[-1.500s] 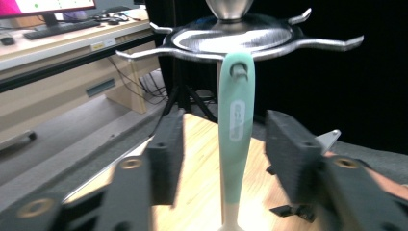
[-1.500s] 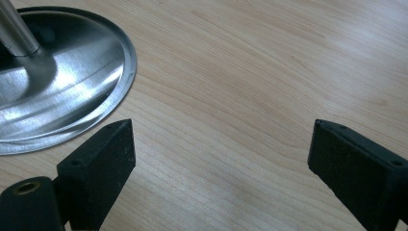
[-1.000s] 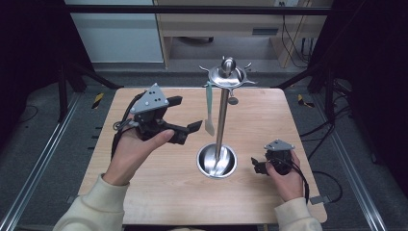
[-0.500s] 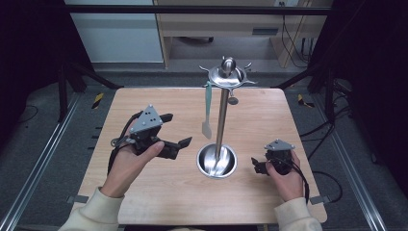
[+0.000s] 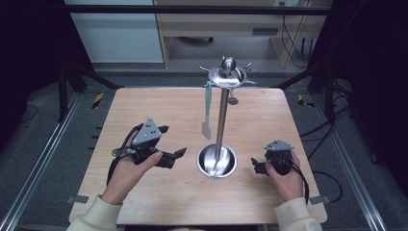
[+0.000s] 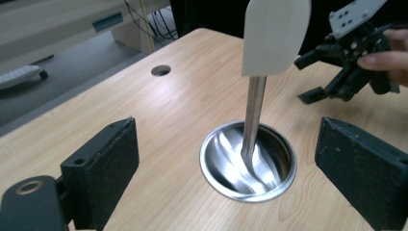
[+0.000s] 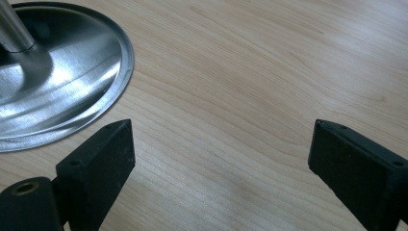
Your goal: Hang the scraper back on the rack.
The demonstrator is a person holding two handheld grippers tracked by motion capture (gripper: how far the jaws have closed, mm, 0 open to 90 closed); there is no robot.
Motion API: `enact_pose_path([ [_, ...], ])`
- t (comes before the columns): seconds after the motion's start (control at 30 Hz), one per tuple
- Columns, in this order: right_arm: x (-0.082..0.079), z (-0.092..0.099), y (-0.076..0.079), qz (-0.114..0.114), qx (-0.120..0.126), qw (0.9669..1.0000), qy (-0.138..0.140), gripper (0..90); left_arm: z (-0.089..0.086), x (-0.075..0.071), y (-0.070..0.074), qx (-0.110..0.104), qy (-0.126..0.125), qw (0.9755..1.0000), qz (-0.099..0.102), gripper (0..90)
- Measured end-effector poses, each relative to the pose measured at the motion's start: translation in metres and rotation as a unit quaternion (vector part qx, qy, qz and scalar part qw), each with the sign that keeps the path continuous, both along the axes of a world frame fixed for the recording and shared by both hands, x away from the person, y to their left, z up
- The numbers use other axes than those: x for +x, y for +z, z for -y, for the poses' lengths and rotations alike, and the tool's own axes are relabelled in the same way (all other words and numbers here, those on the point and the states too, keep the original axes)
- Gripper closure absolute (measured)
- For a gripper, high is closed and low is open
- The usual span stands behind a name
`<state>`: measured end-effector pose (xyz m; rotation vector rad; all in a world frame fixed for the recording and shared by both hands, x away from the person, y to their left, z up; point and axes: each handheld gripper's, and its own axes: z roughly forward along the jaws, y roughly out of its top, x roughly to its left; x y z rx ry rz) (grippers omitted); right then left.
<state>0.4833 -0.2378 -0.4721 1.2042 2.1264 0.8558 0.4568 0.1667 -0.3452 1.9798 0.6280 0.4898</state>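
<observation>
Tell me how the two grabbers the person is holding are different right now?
The left hand-held gripper is lifted off the table and points at the metal stand; the right hand-held gripper sits low by the stand's base. The left looks bigger in the high view, with more of its side showing. Both are black, open and hold nothing.

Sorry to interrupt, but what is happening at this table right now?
A person sits at a wooden table with a two-jaw gripper in each hand. In the middle stands a steel utensil stand on a round dished base, with a pale spatula hanging from its top ring. The left gripper is open, empty and aimed at the base of the stand. The right gripper rests low on the table beside the base, also open and holding nothing.
</observation>
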Motion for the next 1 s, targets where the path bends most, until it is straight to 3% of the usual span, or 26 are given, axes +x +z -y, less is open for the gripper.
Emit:
enact_pose_path([
  [0.57,0.000,-0.001,-0.001,0.000,-0.001,1.0000,0.001,9.3,-0.029,0.005,-0.048,0.014,0.039,0.9987,-0.031,8.2],
  [0.87,0.000,-0.002,-0.001,-0.001,-0.004,1.0000,0.002,9.3,-0.045,0.006,-0.069,0.015,0.061,0.9969,-0.048,8.2],
  [1.0,0.000,-0.002,-0.001,-0.003,-0.005,1.0000,0.002,9.3,-0.053,0.006,-0.080,0.026,0.074,0.9956,-0.053,7.3],
])
